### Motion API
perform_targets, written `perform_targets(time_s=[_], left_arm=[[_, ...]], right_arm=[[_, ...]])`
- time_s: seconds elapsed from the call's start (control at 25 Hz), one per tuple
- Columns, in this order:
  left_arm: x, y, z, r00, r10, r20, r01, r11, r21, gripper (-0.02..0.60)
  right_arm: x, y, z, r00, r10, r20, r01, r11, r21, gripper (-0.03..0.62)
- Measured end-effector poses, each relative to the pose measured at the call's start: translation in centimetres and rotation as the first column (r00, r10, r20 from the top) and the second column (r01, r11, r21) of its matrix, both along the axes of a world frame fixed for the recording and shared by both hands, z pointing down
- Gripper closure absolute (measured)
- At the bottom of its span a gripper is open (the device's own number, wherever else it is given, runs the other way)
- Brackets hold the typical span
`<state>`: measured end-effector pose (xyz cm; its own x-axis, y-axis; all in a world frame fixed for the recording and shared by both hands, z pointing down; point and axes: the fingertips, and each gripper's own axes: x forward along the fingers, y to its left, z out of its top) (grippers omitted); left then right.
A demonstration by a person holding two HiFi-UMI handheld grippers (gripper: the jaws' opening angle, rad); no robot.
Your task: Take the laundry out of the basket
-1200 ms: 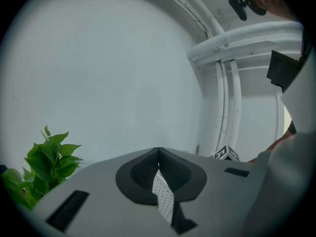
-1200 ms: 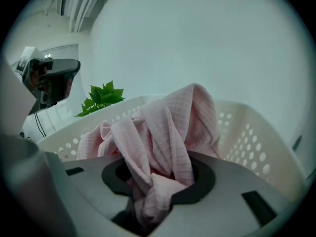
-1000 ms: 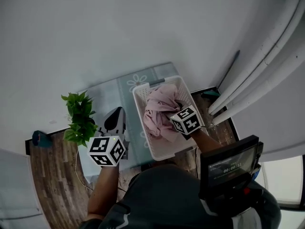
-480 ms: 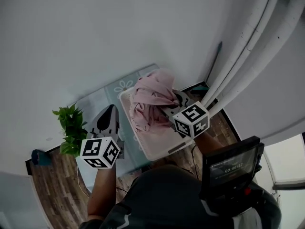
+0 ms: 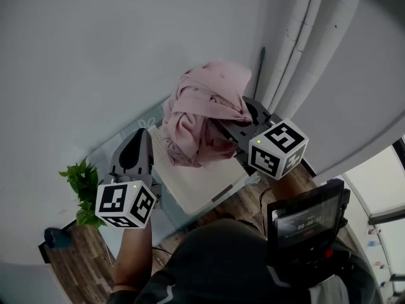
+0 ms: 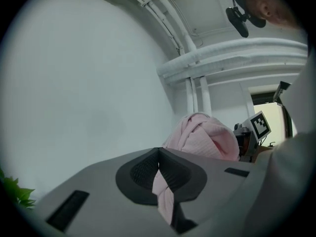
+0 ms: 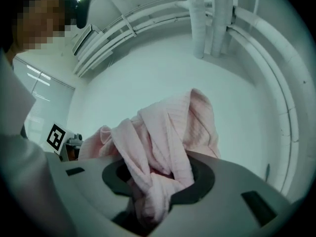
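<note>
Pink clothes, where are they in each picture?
Head view: pink clothes upper middle, over the white basket.
Left gripper view: pink clothes right of centre, one strip pinched in the jaws.
Right gripper view: pink clothes in the centre, bunched in the jaws.
Shared landmark: the white pipes on the wall.

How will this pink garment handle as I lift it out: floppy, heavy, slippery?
Probably floppy: the pink garment droops in bunched folds. Likely light, being thin ribbed cloth. The left gripper pinches only a narrow strip, so that end may slip; the right gripper holds a thicker wad.
</note>
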<state>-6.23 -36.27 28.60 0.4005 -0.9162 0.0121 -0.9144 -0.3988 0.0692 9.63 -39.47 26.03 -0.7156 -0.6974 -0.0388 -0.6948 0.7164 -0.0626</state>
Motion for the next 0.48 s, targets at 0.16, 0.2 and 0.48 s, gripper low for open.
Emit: perform_targets(time_s=[0.16, 0.2, 0.48], left_arm=[[3.9, -0.8, -1.6, 0.997, 0.071, 0.010, -0.071, 0.997, 0.005, 0.572], [3.8, -1.0, -1.4, 0.996, 0.085, 0.004, -0.085, 0.996, -0.003, 0.572], [10.0, -1.3, -1.9, 0.974, 0.226, 0.008, -0.226, 0.974, -0.012, 0.572]], right_arm=[[4.7, 0.6, -2.4, 0.995, 0.094, 0.020, -0.095, 0.995, 0.031, 0.428], [4.7, 0.8, -2.6, 0.993, 0.116, 0.018, -0.116, 0.993, 0.036, 0.428], [11.6, 3.4, -4.3, 0.960, 0.275, 0.046, -0.278, 0.958, 0.065, 0.428]])
